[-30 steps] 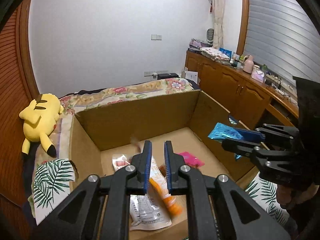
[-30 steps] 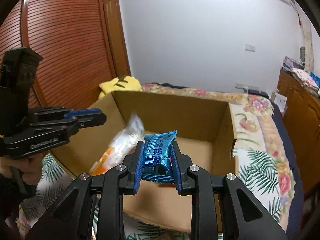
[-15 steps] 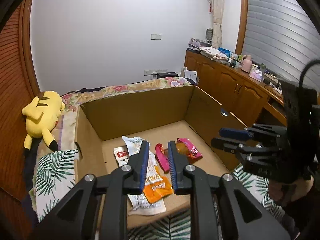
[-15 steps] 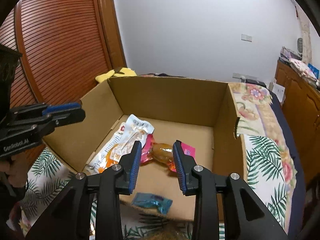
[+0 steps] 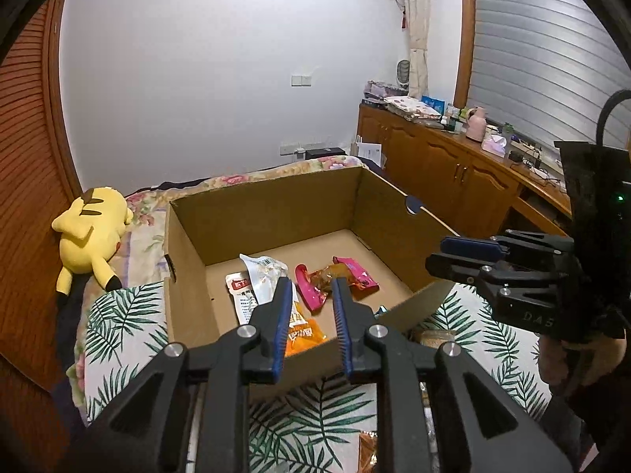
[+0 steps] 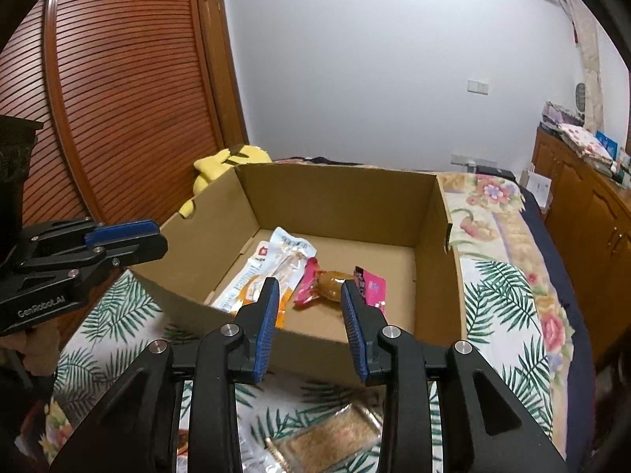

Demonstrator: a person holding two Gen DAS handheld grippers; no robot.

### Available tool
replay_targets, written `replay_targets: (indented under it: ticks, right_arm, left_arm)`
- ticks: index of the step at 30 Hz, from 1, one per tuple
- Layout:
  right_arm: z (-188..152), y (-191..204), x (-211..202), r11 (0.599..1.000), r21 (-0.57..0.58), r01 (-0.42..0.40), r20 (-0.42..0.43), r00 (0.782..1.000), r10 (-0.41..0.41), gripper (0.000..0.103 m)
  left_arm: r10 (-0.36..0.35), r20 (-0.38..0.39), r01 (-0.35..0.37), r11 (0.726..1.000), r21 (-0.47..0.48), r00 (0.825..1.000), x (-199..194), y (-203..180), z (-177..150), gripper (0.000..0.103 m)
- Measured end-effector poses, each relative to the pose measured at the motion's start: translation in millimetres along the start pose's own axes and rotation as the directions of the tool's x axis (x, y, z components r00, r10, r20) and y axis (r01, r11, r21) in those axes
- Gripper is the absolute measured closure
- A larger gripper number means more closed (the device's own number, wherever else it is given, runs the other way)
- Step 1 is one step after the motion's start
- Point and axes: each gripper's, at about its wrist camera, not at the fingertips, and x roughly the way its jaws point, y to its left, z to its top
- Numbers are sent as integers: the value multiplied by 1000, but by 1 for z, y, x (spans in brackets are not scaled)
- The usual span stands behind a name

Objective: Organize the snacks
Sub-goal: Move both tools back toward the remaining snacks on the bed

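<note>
The open brown cardboard box [image 6: 347, 205] sits on the bed's leaf-printed cover [image 6: 508, 295]. In the box, toward its left wall in the right wrist view, lies a white-and-orange snack pouch [image 6: 272, 272]; just right of it lies a pink-ended wrapped snack [image 6: 335, 282]. Behind the box's far left corner lies a yellow plush toy [image 5: 92, 232]. On the bed before the box's near wall lies a clear-wrapped brown snack bar [image 6: 335, 437]. Right of the box, past the bed, stands a wooden cabinet [image 5: 445, 165].
</note>
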Motion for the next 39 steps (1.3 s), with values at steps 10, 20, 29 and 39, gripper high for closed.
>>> replay_targets:
  ticks: [10,20,29,39]
  right_arm:
    - [-29,5,-35,999,32,10,12,1000,-10,69]
    - [-75,3,-61,996,85,16,-17,1000,-15,63]
    - [-106,5,-63,995,104,-2,-66,998,9,56]
    - [-151,10,-68,990,139,-26,-117,992,43,49]
  left_arm:
    - [-26,-11,26,1000,16,1000,-18,-22,-25,76]
    - [-63,-70,66,997,29,996,-22,-50,-69,71]
    - [-88,-121,84,996,-40,989,-28,-56,-107,70]
    - [-70,-149,55,993,-101,986,-39,-63,-152,69]
